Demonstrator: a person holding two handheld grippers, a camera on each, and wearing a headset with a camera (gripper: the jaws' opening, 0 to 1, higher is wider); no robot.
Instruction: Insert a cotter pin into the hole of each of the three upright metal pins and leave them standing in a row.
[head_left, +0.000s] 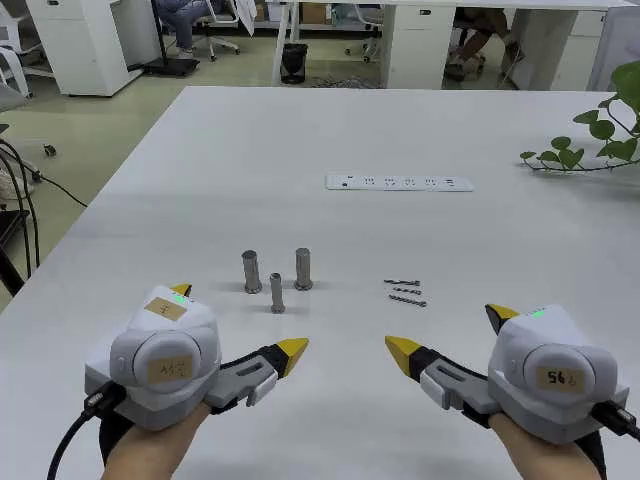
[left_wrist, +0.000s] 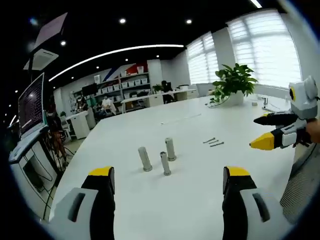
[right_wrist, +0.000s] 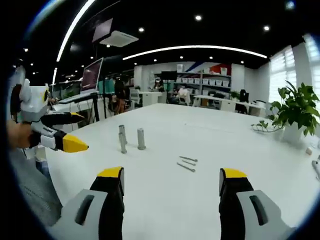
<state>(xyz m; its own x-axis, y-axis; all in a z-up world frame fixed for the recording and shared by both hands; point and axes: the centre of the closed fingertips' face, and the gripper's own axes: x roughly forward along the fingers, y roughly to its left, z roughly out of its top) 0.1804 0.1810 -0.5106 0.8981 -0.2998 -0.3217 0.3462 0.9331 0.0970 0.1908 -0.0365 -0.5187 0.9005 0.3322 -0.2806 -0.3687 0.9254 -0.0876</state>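
both grippers are nearest, above the white table (head_left: 340, 430). my left gripper (head_left: 237, 320) is on the near left side of the three metal pins (head_left: 277, 292) and my right gripper (head_left: 451, 331) on their near right, each with jaws spread wide and nothing between them. the metal pins stand upright in a loose triangle, one nearer me than the other two. three cotter pins (head_left: 404, 291) lie flat to the right of the metal pins, apart from them. a power strip (head_left: 398, 183) lies well beyond the metal pins.
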